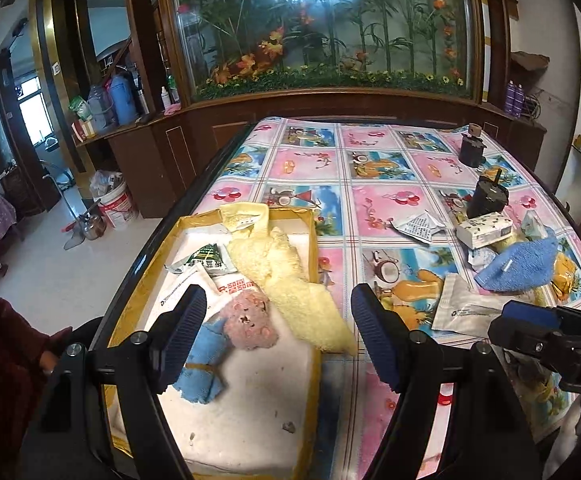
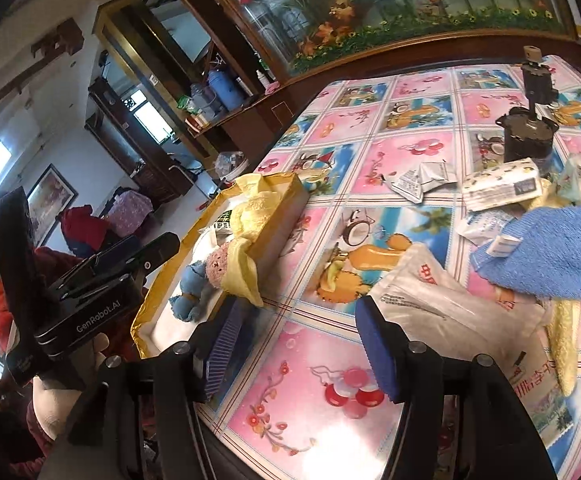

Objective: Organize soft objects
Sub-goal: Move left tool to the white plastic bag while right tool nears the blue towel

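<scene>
A shallow yellow-rimmed box (image 1: 312,240) with a white lining sits at the table's left edge. In it lie a pale yellow fluffy cloth (image 1: 286,280) that hangs over the right rim, a pink plush bear on a blue cloth body (image 1: 246,320), and printed packets. My left gripper (image 1: 278,332) hovers open above the bear with nothing between its fingers. The box (image 2: 286,200) and bear (image 2: 218,264) also show in the right wrist view. My right gripper (image 2: 290,356) is open over bare tablecloth. A blue towel (image 2: 546,256) lies to its right on other items, and the same blue towel (image 1: 518,264) shows in the left wrist view.
A white plastic bag (image 2: 430,304), tissue packs (image 2: 502,184), a folded packet (image 2: 422,180) and two dark cylinders (image 2: 526,136) lie on the patterned tablecloth (image 2: 390,152). A wooden cabinet with a glass flower panel (image 1: 322,24) stands behind. A person's sleeve (image 1: 2,344) is at the left.
</scene>
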Tool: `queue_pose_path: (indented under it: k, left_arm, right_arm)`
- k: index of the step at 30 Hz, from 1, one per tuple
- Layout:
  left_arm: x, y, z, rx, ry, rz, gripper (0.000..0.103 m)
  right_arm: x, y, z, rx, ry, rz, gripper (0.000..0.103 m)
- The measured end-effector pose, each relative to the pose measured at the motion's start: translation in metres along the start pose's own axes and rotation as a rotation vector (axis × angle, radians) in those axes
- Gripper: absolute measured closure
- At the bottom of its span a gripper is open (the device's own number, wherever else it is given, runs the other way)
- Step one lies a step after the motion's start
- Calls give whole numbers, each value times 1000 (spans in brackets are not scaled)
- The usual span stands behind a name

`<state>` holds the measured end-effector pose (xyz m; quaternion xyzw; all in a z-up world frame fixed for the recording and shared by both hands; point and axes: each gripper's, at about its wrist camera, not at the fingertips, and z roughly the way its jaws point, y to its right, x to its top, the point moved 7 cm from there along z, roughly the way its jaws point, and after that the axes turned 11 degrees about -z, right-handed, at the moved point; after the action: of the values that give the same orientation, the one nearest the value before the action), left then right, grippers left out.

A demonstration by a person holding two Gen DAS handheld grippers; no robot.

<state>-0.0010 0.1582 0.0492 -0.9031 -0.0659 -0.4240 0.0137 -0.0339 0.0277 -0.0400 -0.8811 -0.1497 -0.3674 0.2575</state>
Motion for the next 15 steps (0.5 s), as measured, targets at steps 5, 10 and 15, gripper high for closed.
queue_pose_path:
  k: [5, 10, 15]
  left_arm:
    - [-9, 22, -3, -72, -51, 10, 28]
    - [-22, 47, -1, -190, -120, 5, 28]
    - [-39, 77, 1, -275, -180, 22, 28]
  right_arm:
    - [-5, 27, -19, -27, 38, 52, 42]
    - [-15, 78, -60, -110, 102, 143, 42]
    - [-34, 133, -95, -188, 136, 257, 39]
